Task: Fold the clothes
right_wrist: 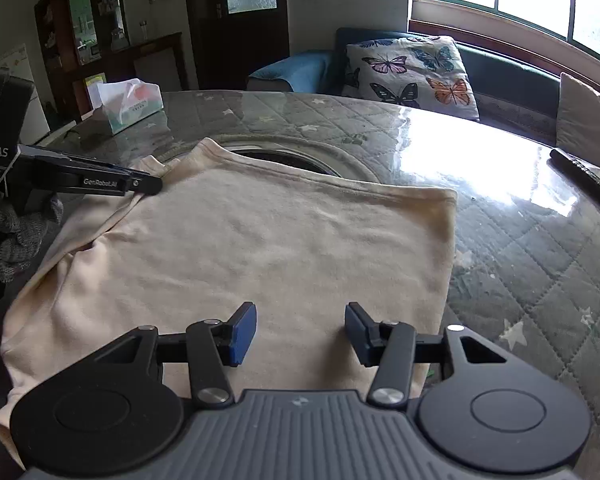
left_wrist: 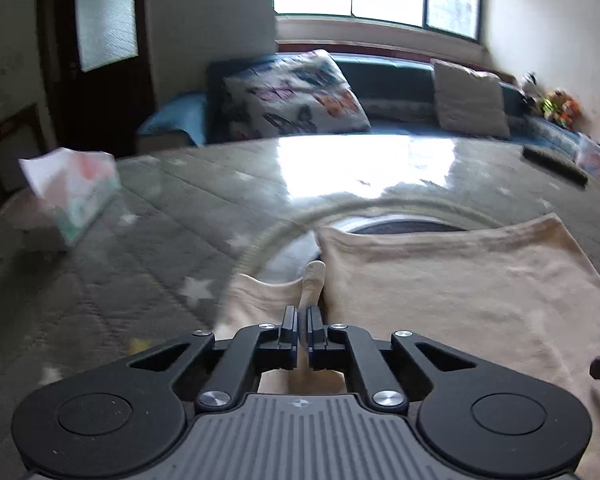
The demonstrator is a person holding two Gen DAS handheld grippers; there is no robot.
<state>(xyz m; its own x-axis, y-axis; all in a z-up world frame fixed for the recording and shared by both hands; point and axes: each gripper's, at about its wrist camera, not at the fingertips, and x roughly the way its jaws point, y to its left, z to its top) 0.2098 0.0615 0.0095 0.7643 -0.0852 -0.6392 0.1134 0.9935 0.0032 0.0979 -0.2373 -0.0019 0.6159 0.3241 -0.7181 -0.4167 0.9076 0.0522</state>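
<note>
A cream garment (right_wrist: 260, 248) lies partly folded on the quilted table, and it also shows in the left wrist view (left_wrist: 452, 288). My left gripper (left_wrist: 303, 320) is shut on a raised fold of the cream cloth at the garment's left edge. In the right wrist view the left gripper (right_wrist: 150, 186) pinches the garment's far left corner. My right gripper (right_wrist: 300, 330) is open and empty, held just above the garment's near edge. Its blue pads (right_wrist: 244, 332) stand wide apart.
A tissue box (right_wrist: 130, 104) stands at the far left of the table (right_wrist: 520, 240). A dark remote (right_wrist: 584, 178) lies at the far right. A round inset (right_wrist: 284, 158) shows past the garment. A sofa with a butterfly cushion (right_wrist: 412, 70) lies beyond the table.
</note>
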